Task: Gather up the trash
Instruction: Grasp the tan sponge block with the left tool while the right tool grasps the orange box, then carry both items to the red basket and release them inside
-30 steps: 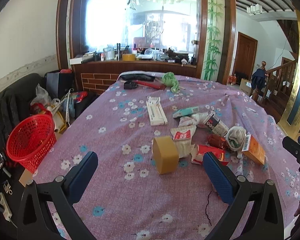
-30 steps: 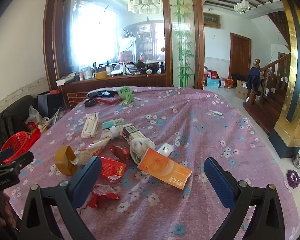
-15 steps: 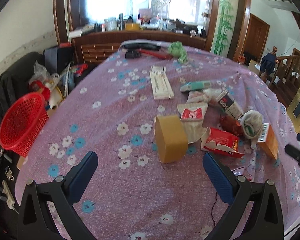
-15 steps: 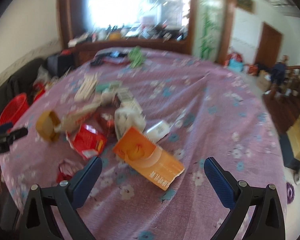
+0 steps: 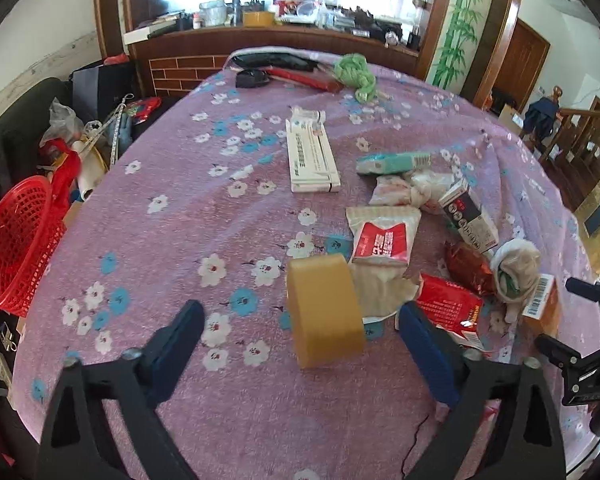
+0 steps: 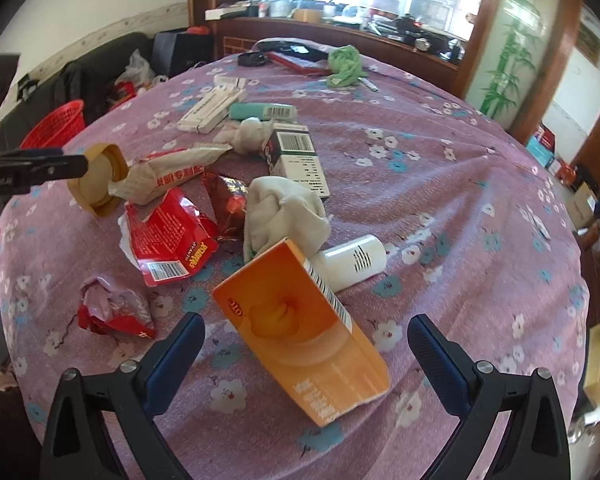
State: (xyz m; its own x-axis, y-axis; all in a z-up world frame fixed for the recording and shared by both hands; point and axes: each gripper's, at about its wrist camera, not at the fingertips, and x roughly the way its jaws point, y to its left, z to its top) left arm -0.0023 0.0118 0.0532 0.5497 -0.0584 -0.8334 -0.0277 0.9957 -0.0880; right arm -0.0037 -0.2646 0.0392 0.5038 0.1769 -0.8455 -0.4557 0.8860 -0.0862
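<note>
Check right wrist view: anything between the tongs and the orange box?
Nothing. In the right wrist view only bare floral cloth separates the open right tongs from the orange box, whose near end already sits between the fingers.

A home: floral tablecloth [image 5: 204, 216], wooden staircase [image 5: 580, 140]

Floral purple tablecloth [image 5: 188, 216], green cloth bundle [image 5: 358, 72], bamboo-painted pillar [image 5: 454, 20], cluttered wood counter [image 5: 260, 36] behind

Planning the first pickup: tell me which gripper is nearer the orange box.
Right. The right gripper hangs open with the orange box between its fingers. The left gripper is off to that box's left, open around the tape roll.
</note>
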